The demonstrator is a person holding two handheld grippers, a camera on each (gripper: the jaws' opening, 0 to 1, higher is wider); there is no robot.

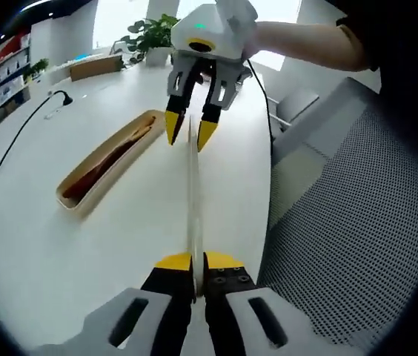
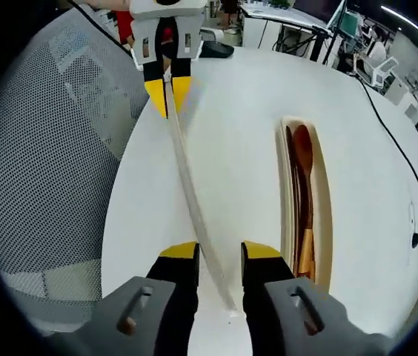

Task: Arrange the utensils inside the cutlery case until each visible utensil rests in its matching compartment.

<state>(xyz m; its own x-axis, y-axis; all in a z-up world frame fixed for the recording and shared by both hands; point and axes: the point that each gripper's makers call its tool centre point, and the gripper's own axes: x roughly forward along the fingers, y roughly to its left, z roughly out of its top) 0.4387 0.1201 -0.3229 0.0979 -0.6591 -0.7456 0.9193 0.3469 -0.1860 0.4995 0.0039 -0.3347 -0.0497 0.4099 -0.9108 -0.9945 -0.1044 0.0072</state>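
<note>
Lid [image 1: 192, 185] spans both grippers lengthwise; left jaws clamp it, right jaws released.

No legible text, labels, brand names or nos. are seen in either view. Shelf items at far left of the left gripper view are too blurred to be read; same for desk equipment at top right of the right gripper view. No markings are made out on either gripper.
</note>
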